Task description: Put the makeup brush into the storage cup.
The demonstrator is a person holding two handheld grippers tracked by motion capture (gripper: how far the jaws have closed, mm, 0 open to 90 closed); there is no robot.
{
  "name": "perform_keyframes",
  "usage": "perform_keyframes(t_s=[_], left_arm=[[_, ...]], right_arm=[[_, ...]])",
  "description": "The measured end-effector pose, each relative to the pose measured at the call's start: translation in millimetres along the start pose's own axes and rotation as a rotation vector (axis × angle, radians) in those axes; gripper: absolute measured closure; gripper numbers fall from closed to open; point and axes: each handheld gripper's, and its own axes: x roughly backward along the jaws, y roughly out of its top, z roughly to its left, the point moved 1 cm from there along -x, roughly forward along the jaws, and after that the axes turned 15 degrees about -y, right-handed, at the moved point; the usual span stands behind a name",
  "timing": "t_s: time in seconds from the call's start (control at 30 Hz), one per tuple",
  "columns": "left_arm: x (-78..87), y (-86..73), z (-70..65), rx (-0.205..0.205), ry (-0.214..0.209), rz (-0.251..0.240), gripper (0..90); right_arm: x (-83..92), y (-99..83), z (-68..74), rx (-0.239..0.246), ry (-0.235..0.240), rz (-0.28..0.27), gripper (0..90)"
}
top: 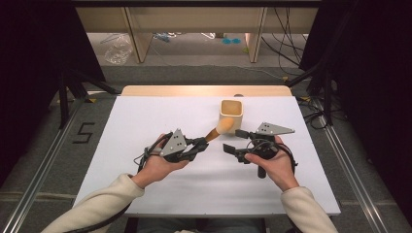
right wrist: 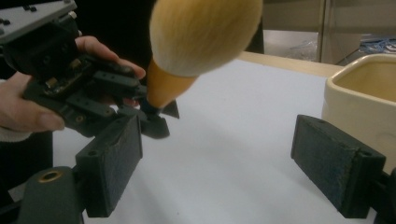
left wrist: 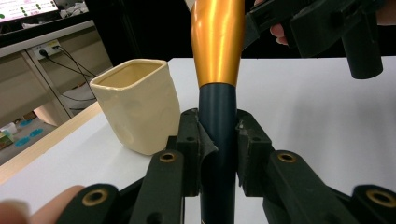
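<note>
A makeup brush (top: 218,128) with a dark handle, gold ferrule and fluffy tan head sticks out of my left gripper (top: 201,142), which is shut on the handle (left wrist: 218,135). The ferrule (left wrist: 217,46) rises between the jaws, pointing toward a cream square cup (top: 231,112) that stands upright at the table's far middle. My right gripper (top: 233,141) hovers just right of the brush, open, with nothing between its pads (right wrist: 233,158). The bristle head (right wrist: 201,32) hangs above its left finger (right wrist: 114,158), and the cup (right wrist: 364,88) sits behind its right finger.
The white table (top: 160,111) has a wooden strip along its far edge. Beyond it are wooden shelf units, floor cables and a clear plastic bag (top: 118,48). Metal rails run along the floor on both sides, with a "5" (top: 83,132) marked at left.
</note>
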Motion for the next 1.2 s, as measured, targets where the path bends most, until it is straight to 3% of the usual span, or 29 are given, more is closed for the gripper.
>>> perform_keyframes(t_s=[0.07, 0.17, 0.2, 0.27, 0.5, 0.6, 0.63, 0.67, 0.7, 0.73, 1.0, 1.1, 1.17, 1.2], left_arm=[[-0.1, 0.0, -0.4, -0.002, -0.001, 0.003, 74.2], [-1.0, 0.0, -1.1, -0.002, 0.0, 0.001, 74.2], [-1.3, -0.1, -1.1, -0.004, -0.003, 0.002, 74.2], [-1.4, -0.4, -1.1, 0.001, 0.0, 0.0, 74.2], [-1.7, -0.2, -0.9, -0.005, 0.001, -0.002, 74.2], [-2.0, -0.5, -1.2, 0.003, 0.006, -0.005, 74.2], [-2.2, -0.6, -1.3, 0.005, 0.005, -0.007, 74.2], [-2.2, -0.6, -1.3, 0.004, 0.006, -0.006, 74.2], [-2.4, -0.7, -1.4, 0.005, 0.006, -0.007, 74.2], [-2.6, -0.8, -1.4, 0.008, 0.005, -0.008, 74.2], [-3.5, -1.7, -0.8, 0.008, 0.012, -0.006, 74.2], [-3.8, -2.1, -0.4, 0.016, 0.02, -0.012, 74.1], [-3.8, -1.8, -0.3, 0.019, 0.017, -0.017, 74.2], [-3.8, -1.6, -0.5, 0.02, 0.022, -0.02, 74.2]], right_arm=[[-2.5, 0.8, 0.7, 0.002, 0.007, -0.024, 17.5], [-5.9, 1.5, 6.4, -0.028, 0.028, -0.004, 17.7], [-8.0, 2.1, 6.6, 0.001, 0.023, -0.005, 17.7], [-14.2, 2.0, 10.4, 0.007, 0.035, -0.021, 18.0], [-24.4, 3.4, 21.7, -0.006, 0.06, -0.02, 20.2], [-27.6, 3.7, 25.5, -0.02, 0.06, -0.021, 21.9], [-30.1, 4.0, 25.5, -0.01, 0.058, -0.05, 22.3], [-28.5, 5.0, 27.7, -0.026, 0.064, -0.013, 23.3], [-30.3, 5.8, 27.8, -0.019, 0.061, -0.048, 25.2], [-30.3, 5.8, 27.8, -0.019, 0.061, -0.048, 25.2], [-32.0, 7.3, 31.8, -0.085, 0.046, -0.07, 34.1], [-33.9, 7.2, 33.9, -0.062, 0.042, -0.058, 34.3], [-36.1, 6.6, 35.3, -0.072, 0.041, -0.078, 34.5], [-35.4, 6.6, 35.4, -0.065, 0.034, -0.057, 34.9]])
